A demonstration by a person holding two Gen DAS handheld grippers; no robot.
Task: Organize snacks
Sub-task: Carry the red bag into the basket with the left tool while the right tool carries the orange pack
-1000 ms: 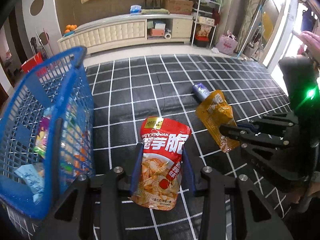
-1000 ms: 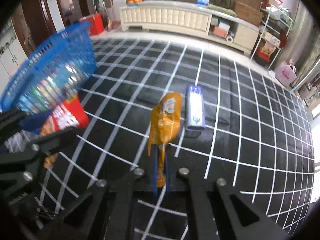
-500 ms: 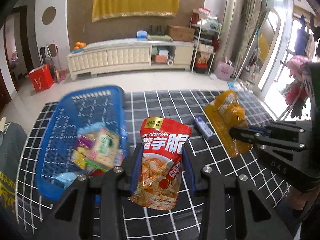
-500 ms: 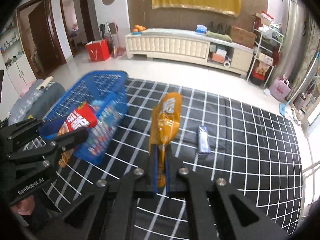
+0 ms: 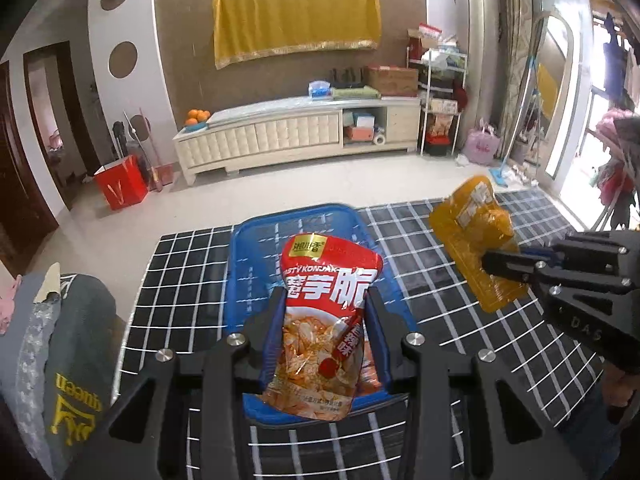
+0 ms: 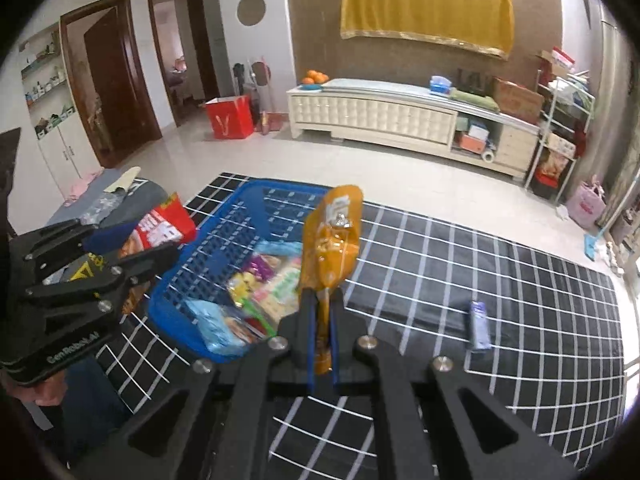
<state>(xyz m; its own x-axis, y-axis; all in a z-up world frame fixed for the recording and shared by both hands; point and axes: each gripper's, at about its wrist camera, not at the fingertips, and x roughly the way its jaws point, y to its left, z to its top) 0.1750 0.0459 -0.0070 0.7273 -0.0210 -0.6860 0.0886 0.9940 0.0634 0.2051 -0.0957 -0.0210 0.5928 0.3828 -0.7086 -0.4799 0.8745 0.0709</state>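
On a black grid-patterned rug (image 6: 480, 272), the red konjac snack pouch (image 5: 326, 320) hangs clamped in the left gripper (image 5: 325, 336) over the blue basket (image 6: 240, 216), apparently for dropping; the right gripper (image 6: 322, 332) pinches the orange pouch (image 6: 332, 240) alongside.

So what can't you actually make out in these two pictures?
- Left wrist view: the red snack bag in the left gripper covers most of the blue basket, hiding its contents.
- Right wrist view: the orange pouch in the right gripper hides part of the basket's snacks; their labels are too small to read.
- The small blue packet on the rug: print too small to read.
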